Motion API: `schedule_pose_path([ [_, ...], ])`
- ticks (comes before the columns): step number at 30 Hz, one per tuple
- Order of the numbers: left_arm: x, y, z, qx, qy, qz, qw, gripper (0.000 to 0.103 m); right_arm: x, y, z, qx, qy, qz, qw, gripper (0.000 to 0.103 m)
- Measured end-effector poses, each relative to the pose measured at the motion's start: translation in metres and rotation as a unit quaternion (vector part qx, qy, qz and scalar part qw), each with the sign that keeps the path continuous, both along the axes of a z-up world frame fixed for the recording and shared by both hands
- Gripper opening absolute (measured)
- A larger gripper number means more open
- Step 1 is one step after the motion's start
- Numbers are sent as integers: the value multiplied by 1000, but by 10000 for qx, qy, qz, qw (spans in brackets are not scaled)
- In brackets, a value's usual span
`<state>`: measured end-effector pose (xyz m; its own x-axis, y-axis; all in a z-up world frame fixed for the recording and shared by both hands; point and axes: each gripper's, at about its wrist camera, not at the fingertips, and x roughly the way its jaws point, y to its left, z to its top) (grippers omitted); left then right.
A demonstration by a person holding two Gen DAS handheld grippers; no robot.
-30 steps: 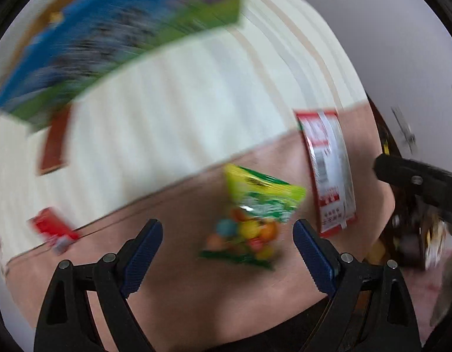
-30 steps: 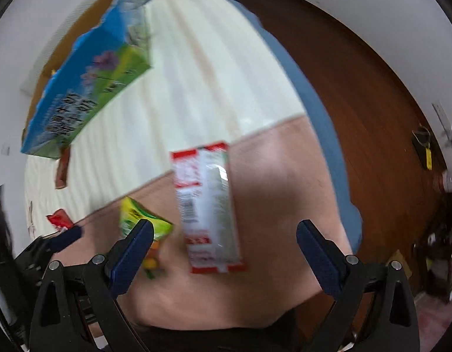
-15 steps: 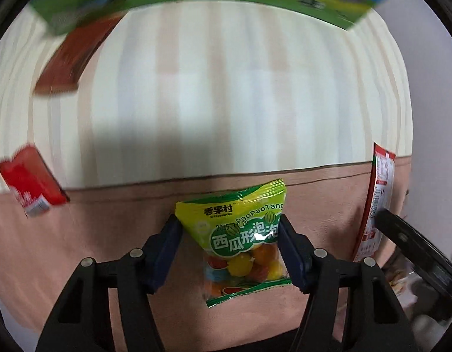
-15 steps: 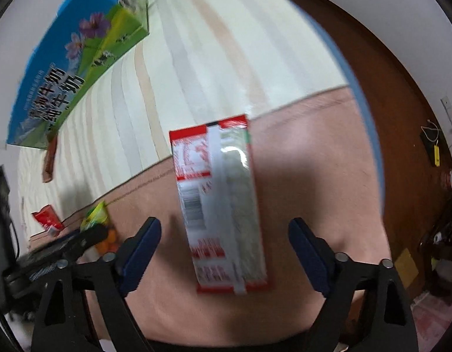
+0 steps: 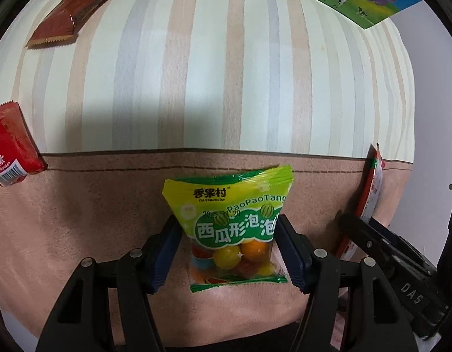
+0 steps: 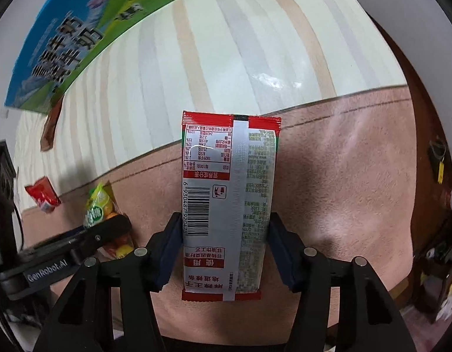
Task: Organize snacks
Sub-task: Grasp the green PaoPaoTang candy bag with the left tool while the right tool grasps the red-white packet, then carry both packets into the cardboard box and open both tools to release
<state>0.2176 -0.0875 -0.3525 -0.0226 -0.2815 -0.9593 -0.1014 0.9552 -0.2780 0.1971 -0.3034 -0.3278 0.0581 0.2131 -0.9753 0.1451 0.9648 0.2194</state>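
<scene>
A green and yellow candy bag [image 5: 230,228] lies on the pink part of the cloth. My left gripper [image 5: 228,252] straddles it, both blue pads pressed to its sides, shut on it. A long red and silver snack packet [image 6: 227,205] lies back side up on the pink cloth. My right gripper [image 6: 223,248] is shut on its lower half, pads against both edges. The candy bag [image 6: 98,205] and left gripper also show at the left of the right wrist view; the red packet [image 5: 372,193] shows edge-on at the right of the left wrist view.
A blue and green milk carton box [image 6: 79,38] stands at the far end of the striped cloth [image 5: 211,73]. A dark red wrapper [image 5: 73,14] lies beside it. A small red packet [image 5: 8,155] lies left. Wooden floor [image 6: 425,94] and clutter lie to the right.
Both grippers moved in over their packets and closed. The left jaws narrowed onto the candy bag; the right jaws narrowed onto the red and silver packet.
</scene>
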Motion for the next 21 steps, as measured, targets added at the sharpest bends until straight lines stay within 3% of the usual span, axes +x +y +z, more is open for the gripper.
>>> schedule_pose_path([
  [4, -2, -24, 0, 102, -88, -81, 9999, 62, 5, -1, -7, 41, 121, -54, 9999, 63],
  [6, 2, -26, 2, 186, -100, -123, 9997, 56, 7, 0, -12, 9, 150, -16, 9999, 64],
  [12, -1, -27, 17, 313, -252, -194, 9990, 48, 11, 14, -11, -266, -27, 277, 9993, 51],
  [17, -2, -29, 41, 280, -438, -160, 9985, 48, 8, 14, 16, -63, -287, 295, 9991, 46],
  [21, 7, -28, 79, 137, -755, -100, 9970, 48, 19, 19, 50, 242, -565, 339, 9975, 46],
])
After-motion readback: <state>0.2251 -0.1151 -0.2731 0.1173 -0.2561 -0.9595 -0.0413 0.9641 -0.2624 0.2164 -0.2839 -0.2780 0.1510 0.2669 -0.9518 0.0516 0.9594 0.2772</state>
